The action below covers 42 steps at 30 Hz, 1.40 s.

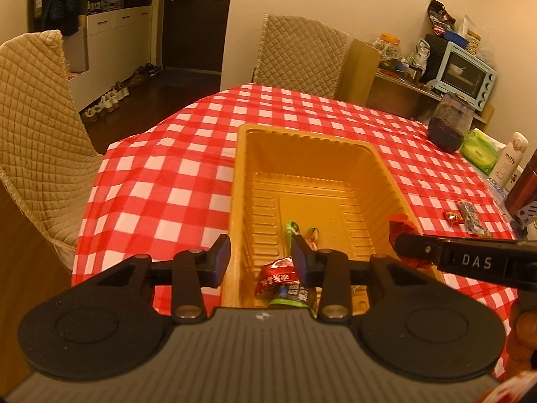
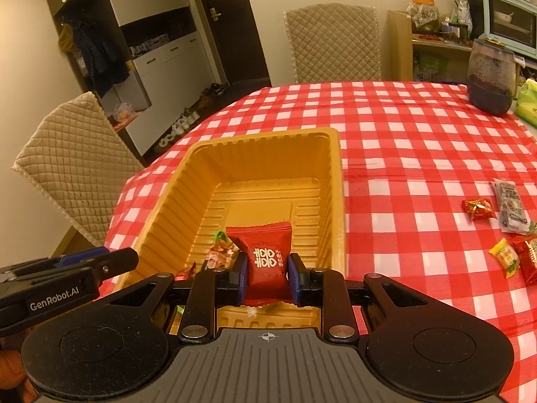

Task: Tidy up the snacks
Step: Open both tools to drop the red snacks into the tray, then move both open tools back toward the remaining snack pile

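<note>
A golden plastic tray (image 1: 312, 141) (image 2: 332, 181) sits on the red checked tablecloth and holds a few wrapped snacks (image 1: 278, 277) (image 2: 223, 253). My right gripper (image 2: 267, 277) is shut on a red candy packet (image 2: 266, 255) and holds it over the tray's near end; the gripper also shows in the left wrist view (image 1: 406, 245). My left gripper (image 1: 261, 262) is open and empty, with its jaws either side of the tray's near left wall; its tip shows in the right wrist view (image 2: 129, 258). Loose snacks (image 2: 478, 209) (image 1: 453, 216) lie on the cloth right of the tray.
A dark-filled glass jar (image 2: 490, 77) (image 1: 448, 124) and a green tissue pack (image 1: 478, 151) stand at the table's far right, with a white bottle (image 1: 511, 159) beside them. Quilted chairs (image 1: 33, 117) (image 2: 332, 43) stand at the left and far sides. A blue toaster oven (image 1: 465, 74) sits on a shelf.
</note>
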Motion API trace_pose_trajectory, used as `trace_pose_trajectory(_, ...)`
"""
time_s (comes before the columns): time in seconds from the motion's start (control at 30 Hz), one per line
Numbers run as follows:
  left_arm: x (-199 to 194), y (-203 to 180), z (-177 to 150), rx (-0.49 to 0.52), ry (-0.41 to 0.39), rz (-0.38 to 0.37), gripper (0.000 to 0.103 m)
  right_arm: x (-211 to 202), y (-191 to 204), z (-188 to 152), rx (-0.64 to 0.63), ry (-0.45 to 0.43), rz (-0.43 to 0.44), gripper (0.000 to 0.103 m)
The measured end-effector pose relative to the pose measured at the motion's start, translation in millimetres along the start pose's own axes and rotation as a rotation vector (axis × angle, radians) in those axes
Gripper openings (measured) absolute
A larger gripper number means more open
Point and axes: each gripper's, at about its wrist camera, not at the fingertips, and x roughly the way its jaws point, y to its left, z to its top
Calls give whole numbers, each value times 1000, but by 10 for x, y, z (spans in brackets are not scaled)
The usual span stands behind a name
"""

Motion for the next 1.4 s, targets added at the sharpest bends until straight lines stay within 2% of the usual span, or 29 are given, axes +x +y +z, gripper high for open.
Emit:
trace_pose_trajectory(0.13, -31, 5, 5, -4, -1, 2, 36, 7, 21, 8, 15, -3, 60, 30)
trace_pose_trajectory(0.17, -40, -1, 8, -2, -2, 1, 36, -5, 27, 5, 15, -8, 61, 44)
trace_pose_trajectory(0.2, -46, -9, 7, -2, -3, 1, 37, -29, 28, -3, 11, -15, 58, 53)
trace_pose_trajectory(0.23, -57, -14, 9, -2, -4, 1, 37, -56, 22, -12, 7, -20, 56, 57)
trace_pose_trajectory(0.53, -230, -162, -18, 19, -12, -16, 45, -455, -165, -256, 35, -26, -17, 57)
trace_pose_trajectory(0.63, -316, -273, -48, 31, -10, -31, 52, -615, -231, -333, 52, -32, -44, 57)
trace_pose_trajectory(1.03, -589, -701, -164, 60, 6, -85, 62, -1196, -458, -402, 89, -99, -112, 58)
trace_pose_trajectory(1.4, -668, -1098, -203, 107, 16, -130, 75, -1634, -792, -475, 146, -159, -193, 64)
